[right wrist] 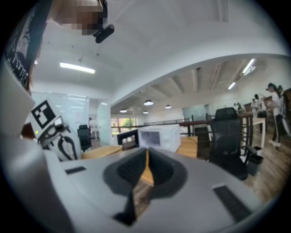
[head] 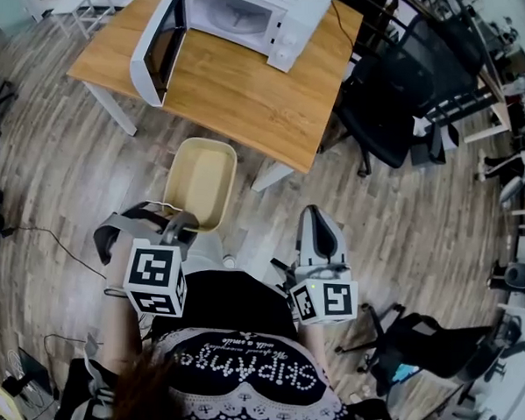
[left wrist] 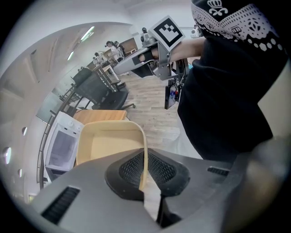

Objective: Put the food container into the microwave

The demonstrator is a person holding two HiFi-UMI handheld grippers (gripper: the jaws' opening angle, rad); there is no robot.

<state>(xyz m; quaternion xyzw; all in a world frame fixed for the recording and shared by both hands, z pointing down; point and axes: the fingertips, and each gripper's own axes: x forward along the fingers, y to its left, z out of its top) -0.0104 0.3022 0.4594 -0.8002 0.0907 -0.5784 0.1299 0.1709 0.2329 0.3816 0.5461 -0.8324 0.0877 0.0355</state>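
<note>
Carriage of a cream, shallow rectangular plastic food container (head: pixel 200 182) toward the white microwave oven (head: pixel 246 15) was the step in hand, by the look of it. The left gripper (left wrist: pixel 145 170) had its jaws drawn narrow on the container's near rim, the thin wall pinched between the two dark ribbed pads (left wrist: pixel 129 168). It held the container in the air over the grey wood-plank floor (head: pixel 402 221), short of the light wooden table (head: pixel 242 94) on which the oven stood. The oven's door (head: pixel 159 43) stood swung wide to the left, the cavity showing bare and white. The right gripper (head: pixel 319 218), jaws closed together with nothing between them, was held roughly level beside the person's body and pointed toward the table — well apart from the container. A black office chair (head: pixel 386 106) stood at the table's right edge. The next move would likely call for bringing the container forward and up to the level of the cavity, clear of the open door, then sliding it in flat before the left jaws let go — a one-sided grip on a thin rim could let it tip.
</note>
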